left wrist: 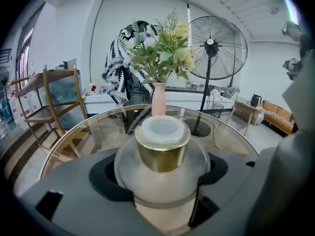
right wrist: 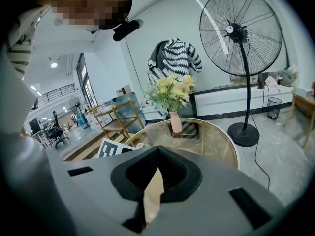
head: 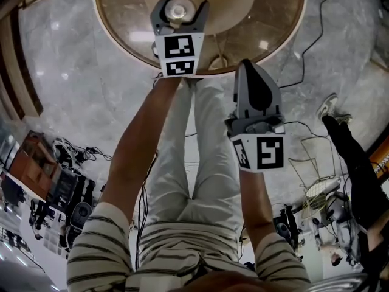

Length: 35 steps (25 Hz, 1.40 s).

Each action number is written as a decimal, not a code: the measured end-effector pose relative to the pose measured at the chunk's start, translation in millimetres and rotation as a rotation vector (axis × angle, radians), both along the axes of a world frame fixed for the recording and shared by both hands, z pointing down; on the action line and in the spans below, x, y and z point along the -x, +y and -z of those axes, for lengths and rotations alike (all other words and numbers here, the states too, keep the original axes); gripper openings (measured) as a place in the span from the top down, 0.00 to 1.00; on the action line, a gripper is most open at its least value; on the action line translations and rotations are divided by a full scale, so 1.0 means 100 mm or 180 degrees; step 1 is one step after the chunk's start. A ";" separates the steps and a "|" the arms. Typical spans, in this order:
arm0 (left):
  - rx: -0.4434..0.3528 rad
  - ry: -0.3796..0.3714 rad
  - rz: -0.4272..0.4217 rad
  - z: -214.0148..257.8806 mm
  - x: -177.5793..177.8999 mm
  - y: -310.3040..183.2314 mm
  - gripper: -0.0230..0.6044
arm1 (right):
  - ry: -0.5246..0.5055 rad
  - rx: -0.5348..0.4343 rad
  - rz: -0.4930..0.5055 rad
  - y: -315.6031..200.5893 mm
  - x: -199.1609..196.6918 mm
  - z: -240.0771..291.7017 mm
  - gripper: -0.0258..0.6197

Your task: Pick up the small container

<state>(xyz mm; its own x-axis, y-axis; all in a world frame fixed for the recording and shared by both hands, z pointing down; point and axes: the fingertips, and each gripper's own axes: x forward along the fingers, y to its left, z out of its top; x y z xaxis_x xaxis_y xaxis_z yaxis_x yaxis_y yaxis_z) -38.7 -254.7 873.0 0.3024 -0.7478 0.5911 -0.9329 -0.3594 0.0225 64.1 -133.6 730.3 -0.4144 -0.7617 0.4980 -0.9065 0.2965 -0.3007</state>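
Left tool (head: 181,6) reaching out over round glass table (head: 121,17), clamping small container (left wrist: 162,154) between both jaws. Dark pads pressing on frosted body from each side, gold lid (left wrist: 162,149) pointing up. Container sitting above tabletop near table's near edge; can't tell if base is touching glass. Pink vase (left wrist: 158,98) with flowers (left wrist: 165,53) standing on table beyond container. Right tool (head: 247,66) hanging off table's edge, well apart from container, jaws clenched together, gripping nothing.
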 end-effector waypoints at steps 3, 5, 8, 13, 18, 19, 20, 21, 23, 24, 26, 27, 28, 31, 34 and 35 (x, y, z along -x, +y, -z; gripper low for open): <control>-0.0014 0.0067 0.0018 0.14 0.00 0.03 0.44 | -0.0014 -0.0009 -0.0001 0.00 0.01 0.07 0.95; -0.0040 0.0093 0.0023 0.28 0.01 0.04 0.44 | -0.0067 -0.0012 -0.0013 0.00 0.02 0.15 0.95; -0.0095 0.0114 0.0019 0.55 0.01 0.04 0.44 | -0.0112 -0.0067 -0.0040 -0.04 0.02 0.32 0.95; -0.0187 0.0138 -0.0050 1.02 0.02 0.08 0.44 | -0.0095 -0.0206 -0.0056 -0.08 0.04 0.66 0.95; -0.0220 0.0170 -0.0089 1.49 0.02 0.13 0.44 | -0.0092 -0.0293 -0.0123 -0.15 -0.05 0.93 0.95; -0.0235 0.0175 -0.0103 1.59 0.03 0.14 0.44 | -0.0094 -0.0312 -0.0139 -0.18 -0.05 0.98 0.95; -0.0250 0.0183 -0.0117 1.68 0.05 0.14 0.44 | -0.0097 -0.0339 -0.0152 -0.21 -0.04 1.05 0.95; -0.0263 0.0191 -0.0128 1.79 0.07 0.15 0.44 | -0.0102 -0.0373 -0.0158 -0.23 -0.03 1.12 0.95; -0.0278 0.0204 -0.0127 2.00 0.12 0.19 0.44 | -0.0113 -0.0442 -0.0143 -0.24 0.02 1.28 0.95; -0.0285 0.0209 -0.0114 2.12 0.14 0.21 0.44 | -0.0116 -0.0469 -0.0124 -0.23 0.04 1.36 0.95; -0.0315 0.0220 -0.0100 2.36 0.15 0.25 0.44 | -0.0121 -0.0522 -0.0101 -0.24 0.03 1.53 0.95; -0.0334 0.0231 -0.0103 2.48 0.15 0.25 0.44 | -0.0127 -0.0548 -0.0100 -0.25 0.03 1.61 0.95; -0.0348 0.0249 -0.0112 2.59 0.15 0.26 0.44 | -0.0135 -0.0572 -0.0102 -0.26 0.02 1.70 0.95; -0.0379 0.0289 -0.0157 2.95 0.18 0.34 0.44 | -0.0155 -0.0610 -0.0113 -0.21 0.04 1.96 0.95; -0.0434 0.0289 -0.0233 3.34 0.19 0.46 0.44 | -0.0112 -0.0636 -0.0085 -0.11 0.04 2.26 0.95; -0.0451 0.0289 -0.0258 3.47 0.18 0.49 0.44 | -0.0088 -0.0653 -0.0065 -0.08 0.04 2.36 0.95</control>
<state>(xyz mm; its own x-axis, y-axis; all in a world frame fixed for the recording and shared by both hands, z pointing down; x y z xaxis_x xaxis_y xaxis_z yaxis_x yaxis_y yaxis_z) -56.9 -205.8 526.0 0.4123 -0.7926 0.4493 -0.8972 -0.4389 0.0491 59.7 -141.8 494.0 -0.4093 -0.8543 0.3203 -0.9051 0.3358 -0.2608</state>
